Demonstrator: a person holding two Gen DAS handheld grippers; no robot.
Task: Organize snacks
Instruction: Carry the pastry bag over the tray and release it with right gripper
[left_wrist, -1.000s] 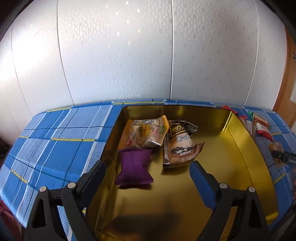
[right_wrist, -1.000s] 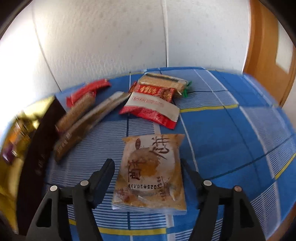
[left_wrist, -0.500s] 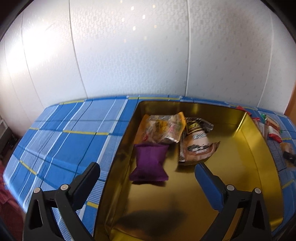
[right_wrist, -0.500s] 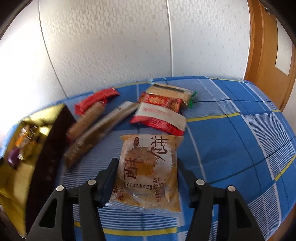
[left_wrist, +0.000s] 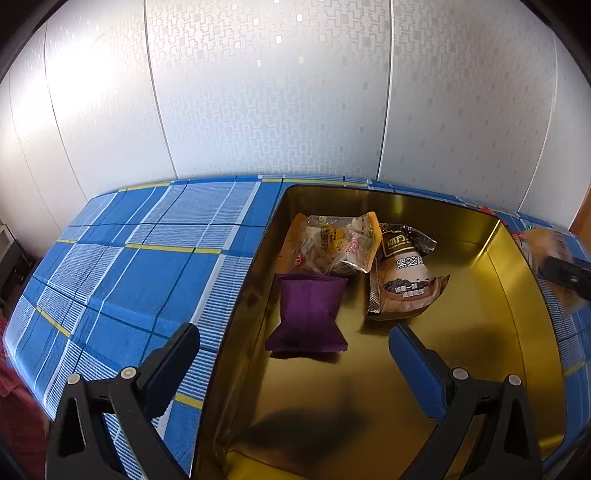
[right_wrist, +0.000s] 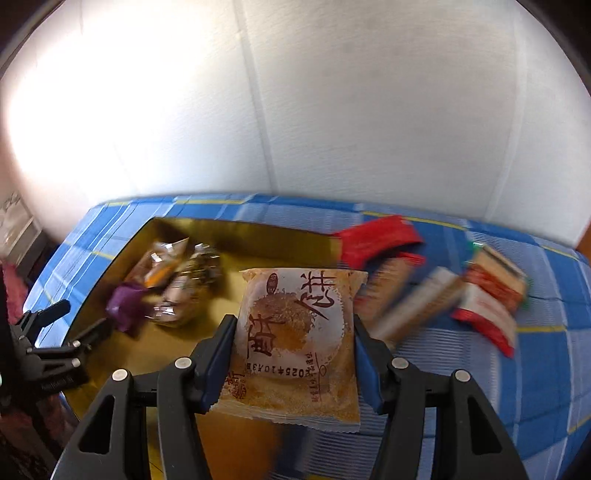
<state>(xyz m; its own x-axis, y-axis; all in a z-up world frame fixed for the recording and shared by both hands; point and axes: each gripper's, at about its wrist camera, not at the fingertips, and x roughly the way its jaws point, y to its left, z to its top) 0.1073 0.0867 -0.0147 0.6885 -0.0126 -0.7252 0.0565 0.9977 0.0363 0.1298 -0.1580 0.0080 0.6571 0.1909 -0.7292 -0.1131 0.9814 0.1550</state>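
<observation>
Two pads of the right hand-held gripper (right_wrist: 291, 354) pinch the tan, flat pastry packet (right_wrist: 295, 343) by its side edges, just above the gold tin tray's (right_wrist: 258, 236) rim. The slick film could slip or buckle. The left hand-held gripper (left_wrist: 295, 350), spread and empty, hovers over the tray, risking collision. Farther off, the purple pillow pack (left_wrist: 308, 314) crowds the landing area.

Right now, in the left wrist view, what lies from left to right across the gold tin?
purple packet → brown sesame pouch → bare gold tin floor → pastry packet carried in at the right edge, blurred.
</observation>
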